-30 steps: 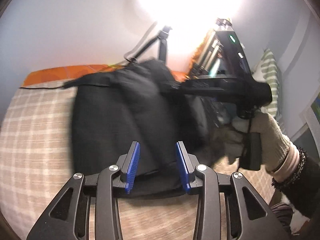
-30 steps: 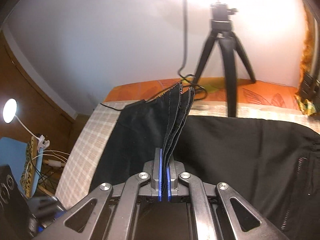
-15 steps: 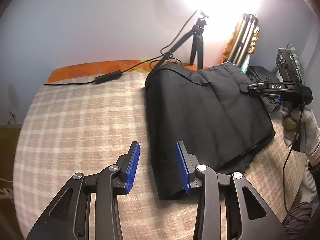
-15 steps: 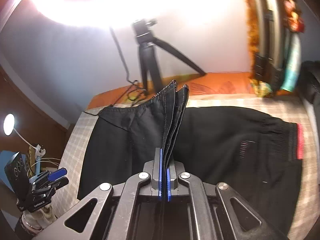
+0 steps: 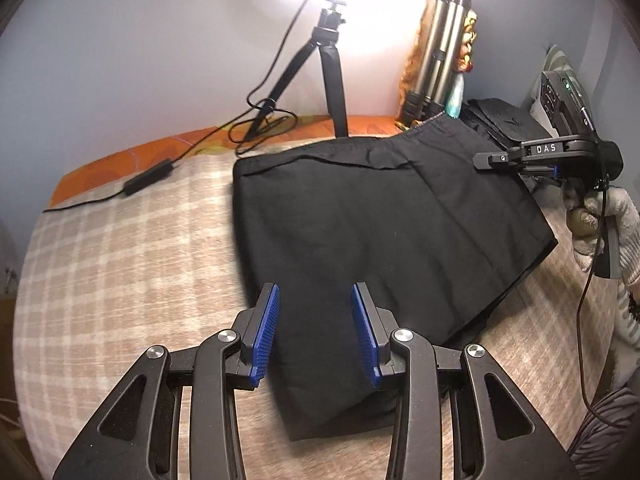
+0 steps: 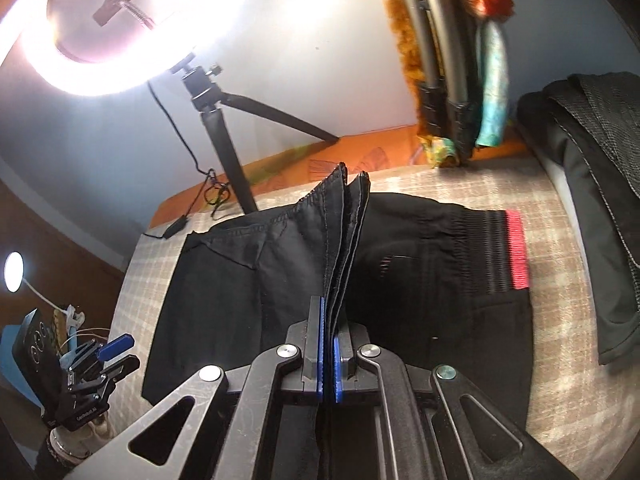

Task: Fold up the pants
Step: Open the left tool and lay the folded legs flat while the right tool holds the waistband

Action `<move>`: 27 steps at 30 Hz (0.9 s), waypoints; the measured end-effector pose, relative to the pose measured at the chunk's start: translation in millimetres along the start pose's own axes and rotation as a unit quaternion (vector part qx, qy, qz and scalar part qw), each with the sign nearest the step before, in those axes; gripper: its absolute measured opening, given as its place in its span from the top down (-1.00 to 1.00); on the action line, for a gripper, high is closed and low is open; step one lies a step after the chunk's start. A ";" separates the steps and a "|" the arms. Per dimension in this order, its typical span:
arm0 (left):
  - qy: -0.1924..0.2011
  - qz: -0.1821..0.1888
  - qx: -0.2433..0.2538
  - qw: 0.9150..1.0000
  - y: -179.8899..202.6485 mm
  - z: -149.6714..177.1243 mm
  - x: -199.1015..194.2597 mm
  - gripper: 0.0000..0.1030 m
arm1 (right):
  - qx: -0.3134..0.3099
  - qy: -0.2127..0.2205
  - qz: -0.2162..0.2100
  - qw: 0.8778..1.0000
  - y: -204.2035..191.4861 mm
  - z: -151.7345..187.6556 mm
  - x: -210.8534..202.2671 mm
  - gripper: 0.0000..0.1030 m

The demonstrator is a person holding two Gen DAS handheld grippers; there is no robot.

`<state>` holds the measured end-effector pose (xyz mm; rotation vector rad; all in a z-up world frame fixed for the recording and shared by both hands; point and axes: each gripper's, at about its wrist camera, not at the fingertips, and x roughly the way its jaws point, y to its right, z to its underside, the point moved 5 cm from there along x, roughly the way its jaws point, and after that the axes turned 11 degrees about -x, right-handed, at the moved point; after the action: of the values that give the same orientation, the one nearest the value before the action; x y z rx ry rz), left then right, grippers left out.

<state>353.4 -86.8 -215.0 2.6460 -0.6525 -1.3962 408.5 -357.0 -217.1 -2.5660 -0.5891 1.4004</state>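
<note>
The black pants (image 5: 372, 216) lie folded over on a beige plaid bedspread (image 5: 120, 264). My left gripper (image 5: 316, 332) is open and empty, its blue pads either side of the near corner of the fabric, just above it. My right gripper (image 6: 328, 352) is shut on several layers of the pants' hem edge (image 6: 344, 232) and holds them over the waistband end, where a red strip (image 6: 516, 248) shows. The right gripper also shows in the left wrist view (image 5: 548, 156) at the far right edge of the pants.
A black tripod (image 5: 328, 64) with a ring light (image 6: 108, 16) and cable (image 5: 152, 172) stands at the back on an orange strip. A metal stand (image 5: 444, 48) and another dark garment (image 6: 592, 184) lie at the right. The bed's edge is at the left.
My right gripper has carried the hem across the pants toward the waistband, laying the fabric over itself. My left gripper has drawn back and now hovers open over the near corner.
</note>
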 end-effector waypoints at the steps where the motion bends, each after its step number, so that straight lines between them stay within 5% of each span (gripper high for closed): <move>1: -0.004 -0.002 0.003 1.000 1.6 1.6 3.1 0.31 | 0.000 0.000 0.001 1.000 2.2 0.1 -0.8 0.99; 18: -0.015 -0.001 0.023 1.000 14.1 10.8 14.3 0.31 | 0.006 -0.015 0.048 0.999 52.0 8.5 4.1 0.99; 27: -0.047 -0.038 0.066 0.996 13.3 31.7 42.7 0.31 | -0.012 -0.033 0.085 0.996 57.1 13.4 13.0 0.86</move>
<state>344.6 -112.1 -262.8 2.7468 -0.6826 -1.5573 418.6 -404.2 -252.9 -2.6515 -0.4077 1.5436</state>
